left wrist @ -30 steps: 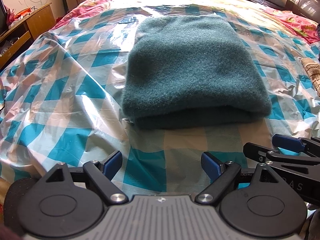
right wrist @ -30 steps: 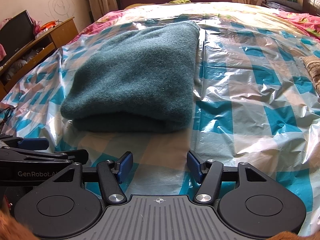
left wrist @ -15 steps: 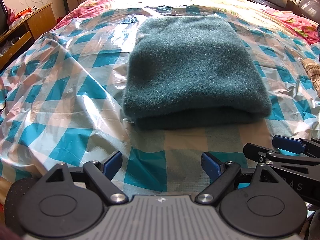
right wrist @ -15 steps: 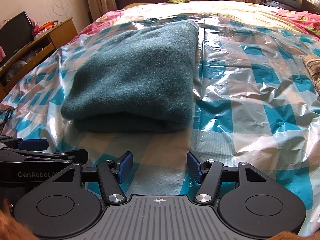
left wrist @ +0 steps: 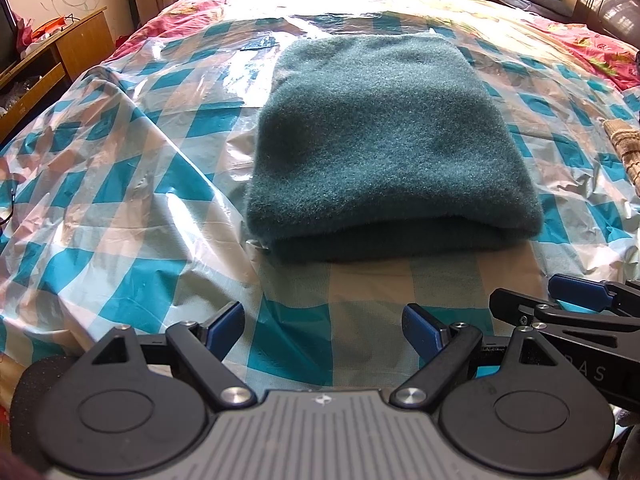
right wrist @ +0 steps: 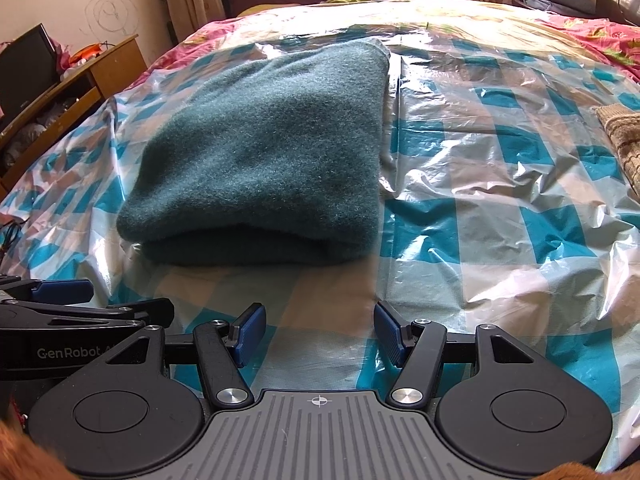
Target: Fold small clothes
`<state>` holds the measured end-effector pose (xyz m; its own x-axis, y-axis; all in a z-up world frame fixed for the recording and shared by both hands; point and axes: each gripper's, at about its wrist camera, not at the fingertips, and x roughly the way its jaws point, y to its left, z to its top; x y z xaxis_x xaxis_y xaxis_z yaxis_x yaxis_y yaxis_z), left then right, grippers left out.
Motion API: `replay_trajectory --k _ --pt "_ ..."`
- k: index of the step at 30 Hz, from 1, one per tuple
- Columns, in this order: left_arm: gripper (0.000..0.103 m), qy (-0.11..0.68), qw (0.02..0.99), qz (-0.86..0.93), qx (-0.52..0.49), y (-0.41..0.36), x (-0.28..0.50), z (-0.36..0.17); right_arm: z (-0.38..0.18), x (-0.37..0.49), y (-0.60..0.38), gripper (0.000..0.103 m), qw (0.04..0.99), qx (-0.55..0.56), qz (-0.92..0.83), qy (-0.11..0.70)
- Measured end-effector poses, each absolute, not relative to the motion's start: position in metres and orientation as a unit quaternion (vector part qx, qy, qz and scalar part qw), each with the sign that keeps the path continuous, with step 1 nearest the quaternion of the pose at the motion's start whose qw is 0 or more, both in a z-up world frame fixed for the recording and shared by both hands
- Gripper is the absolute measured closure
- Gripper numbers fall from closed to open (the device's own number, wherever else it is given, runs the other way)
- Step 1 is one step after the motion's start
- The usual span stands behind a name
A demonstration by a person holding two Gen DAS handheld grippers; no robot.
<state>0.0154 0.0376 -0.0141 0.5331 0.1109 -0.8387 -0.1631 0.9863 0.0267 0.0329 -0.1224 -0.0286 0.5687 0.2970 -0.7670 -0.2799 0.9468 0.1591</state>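
A dark green fleece garment (left wrist: 384,144) lies folded into a thick rectangle on the bed, its rounded fold edge facing me; in the right wrist view the same garment (right wrist: 272,152) sits left of centre. My left gripper (left wrist: 324,330) hangs open just short of that near edge, with nothing between its blue pads. My right gripper (right wrist: 318,334) is also open and empty, a little short of the garment's near right corner. Each gripper shows in the other's view: the right one (left wrist: 576,304) at the lower right, the left one (right wrist: 68,300) at the lower left.
A blue-and-white checked plastic sheet (left wrist: 132,208) covers the bed and is crinkled. A beige knitted piece (right wrist: 624,140) lies at the right edge. A wooden desk (right wrist: 92,76) with clutter stands to the left, and a floral bedcover (left wrist: 592,52) shows at the far right.
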Motion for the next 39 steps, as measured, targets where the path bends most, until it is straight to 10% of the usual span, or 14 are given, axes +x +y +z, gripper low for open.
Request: replay_trajectory --k 39 --pt "0.012 0.483 0.871 0.086 -0.018 0.0339 0.0190 -0.0160 -0.0290 0.0343 -0.1213 0.043 0.885 0.006 0.152 0.439"
